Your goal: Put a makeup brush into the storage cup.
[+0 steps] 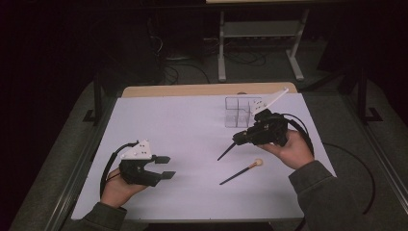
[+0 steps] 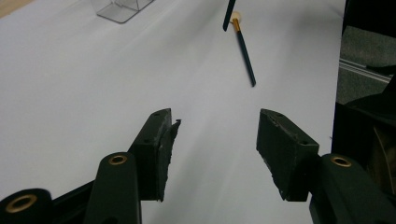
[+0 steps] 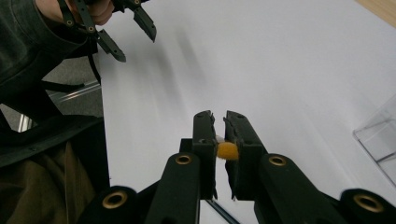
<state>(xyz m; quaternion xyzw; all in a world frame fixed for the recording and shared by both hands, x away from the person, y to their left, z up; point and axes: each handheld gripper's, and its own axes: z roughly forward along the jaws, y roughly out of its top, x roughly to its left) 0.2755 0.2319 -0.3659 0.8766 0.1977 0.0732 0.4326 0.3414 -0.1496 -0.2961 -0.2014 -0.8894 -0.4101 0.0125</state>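
One dark slim brush with a pale round tip (image 1: 240, 173) lies on the white table (image 1: 183, 130); another like it (image 1: 226, 151) is clamped in the right gripper (image 3: 219, 128) near the clear plastic compartment box (image 1: 239, 112), not yet inside. The left gripper (image 2: 215, 128) is half open, empty.

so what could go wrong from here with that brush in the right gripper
The right gripper pinches its brush near the yellow head end, so the long handle hangs out and might swing or slip. That trailing handle could knock the second brush lying close below it on the white mat. Swinging toward the clear divided box, it may catch the rim.
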